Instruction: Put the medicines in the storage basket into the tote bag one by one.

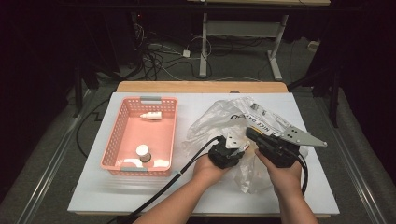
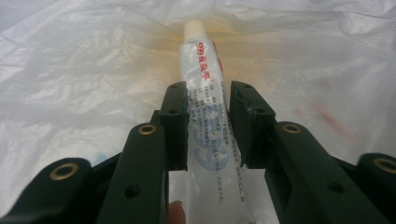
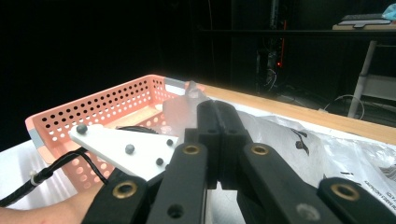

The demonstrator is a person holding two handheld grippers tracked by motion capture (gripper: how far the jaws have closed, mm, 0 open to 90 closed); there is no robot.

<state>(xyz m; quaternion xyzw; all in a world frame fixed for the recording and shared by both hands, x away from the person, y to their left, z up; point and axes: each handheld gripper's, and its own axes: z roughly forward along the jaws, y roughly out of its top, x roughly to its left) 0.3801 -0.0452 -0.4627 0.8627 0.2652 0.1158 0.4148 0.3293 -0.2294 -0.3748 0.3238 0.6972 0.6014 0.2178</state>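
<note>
Evidently pinching a fold of the clear plastic bag [image 1: 243,121] between the right gripper [image 3: 217,112]'s 2 closed jaws to lift its mouth open, while clamping the left gripper [image 2: 208,126] on the white tube [image 2: 205,107] inside the bag, beside the pink basket [image 1: 122,116].

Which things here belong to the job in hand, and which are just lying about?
In the job: tube clamped by the left gripper; plastic bag pinched by the right gripper.

Lying about: pink basket, dropper bottle, small jar.
</note>
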